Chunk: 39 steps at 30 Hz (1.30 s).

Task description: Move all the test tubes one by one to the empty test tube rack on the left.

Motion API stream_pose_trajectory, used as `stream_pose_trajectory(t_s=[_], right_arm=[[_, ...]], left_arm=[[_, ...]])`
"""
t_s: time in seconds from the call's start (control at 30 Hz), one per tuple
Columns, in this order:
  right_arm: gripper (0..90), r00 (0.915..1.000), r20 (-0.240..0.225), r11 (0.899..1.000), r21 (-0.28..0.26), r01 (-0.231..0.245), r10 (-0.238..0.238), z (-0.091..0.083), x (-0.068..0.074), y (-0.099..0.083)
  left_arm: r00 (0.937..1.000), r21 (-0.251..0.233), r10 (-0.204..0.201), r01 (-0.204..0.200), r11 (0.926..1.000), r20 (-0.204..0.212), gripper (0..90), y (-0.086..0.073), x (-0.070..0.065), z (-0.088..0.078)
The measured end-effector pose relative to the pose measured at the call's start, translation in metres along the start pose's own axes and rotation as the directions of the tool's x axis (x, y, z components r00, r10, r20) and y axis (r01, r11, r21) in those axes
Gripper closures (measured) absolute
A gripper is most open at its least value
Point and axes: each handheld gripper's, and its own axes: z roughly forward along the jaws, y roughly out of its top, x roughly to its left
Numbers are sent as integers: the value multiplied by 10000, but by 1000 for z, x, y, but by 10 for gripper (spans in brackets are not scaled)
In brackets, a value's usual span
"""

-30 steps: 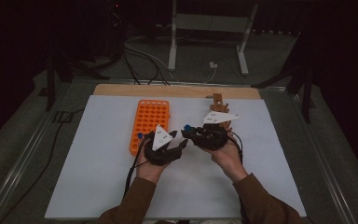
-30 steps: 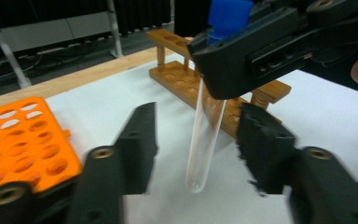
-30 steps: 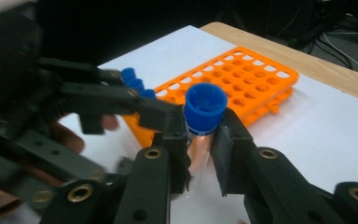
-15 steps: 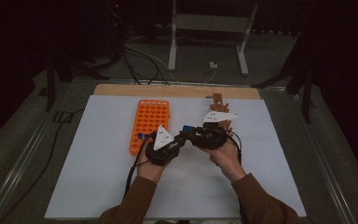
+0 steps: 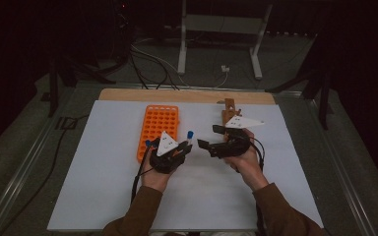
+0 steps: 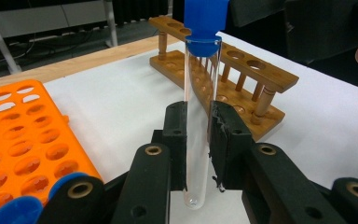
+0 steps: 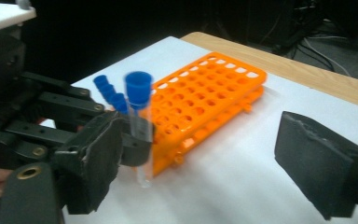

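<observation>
your left gripper [image 6: 196,140] is clamped on the clear test tube [image 6: 198,116], both pads pressed against the glass low on its length, blue cap up top and the tube standing upright above the white mat [image 5: 103,196]. your right gripper [image 5: 207,137] has its jaws wide apart, just been opening, nothing between them; it sits just beside the tube, facing the left one. behind the tube on your left is the orange rack [image 5: 158,129], with a few more blue-capped tubes at its near end, count unclear. beyond the right gripper stands the wooden rack [image 6: 233,74], its holes open. so: one tube in hand, two racks, two grippers, one mat.
</observation>
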Motion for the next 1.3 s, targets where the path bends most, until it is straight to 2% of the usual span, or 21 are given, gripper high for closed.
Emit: stream_pose_trajectory(t_s=[0.33, 0.63, 0.93, 1.13, 1.3], right_arm=[[104, 9950, 978, 9998, 13, 216, -216, -12, -13, -9], [60, 9877, 1534, 9996, 42, 291, -294, -23, -24, -20], [29, 9779, 2089, 9999, -132, 25, 3, -35, -36, -27], [23, 9670, 2546, 9999, -160, 13, 29, -44, -42, -33], [15, 9637, 2650, 9992, -336, -229, 310, -54, -48, -37]], left_arm=[[9998, -158, -141, 143, 9998, 108, 783, -1, 4, -9], [9996, -355, -289, 290, 9989, 54, 783, -4, 14, -25], [9992, -633, -396, 400, 9972, 72, 782, -10, 27, -43], [9993, -777, -361, 363, 9963, 43, 783, -16, 37, -56], [9991, -902, -414, 410, 9951, -26, 782, -18, 46, -68]])
